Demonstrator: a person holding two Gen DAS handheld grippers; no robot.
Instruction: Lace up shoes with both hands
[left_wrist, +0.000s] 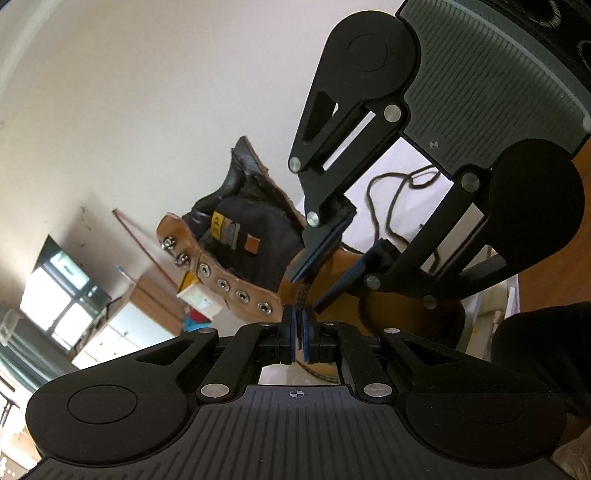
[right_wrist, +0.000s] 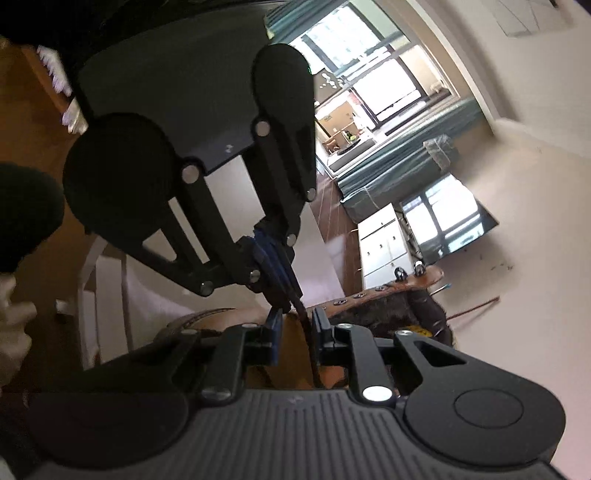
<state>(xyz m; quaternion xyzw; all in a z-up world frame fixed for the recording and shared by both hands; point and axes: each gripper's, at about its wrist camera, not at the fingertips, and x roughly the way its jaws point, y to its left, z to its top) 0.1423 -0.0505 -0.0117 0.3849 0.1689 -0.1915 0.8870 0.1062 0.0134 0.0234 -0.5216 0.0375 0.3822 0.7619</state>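
Left gripper pinches lace; right gripper gapes above boot.

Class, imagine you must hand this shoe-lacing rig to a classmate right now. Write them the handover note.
Left tool: shut on the dark lace, just above the boot.
Right tool: open, with the lace running between its fingers, not gripped.
Boot: tan, with its opening gaping. The eyelet row and the hooks on the visible flap carry no lace. Slack lace lies loose on the white surface behind.
Done: the lace is picked up. No lacing shows on this flap.
Left: probably close the right tool on the lace, then thread the eyelets and hooks.
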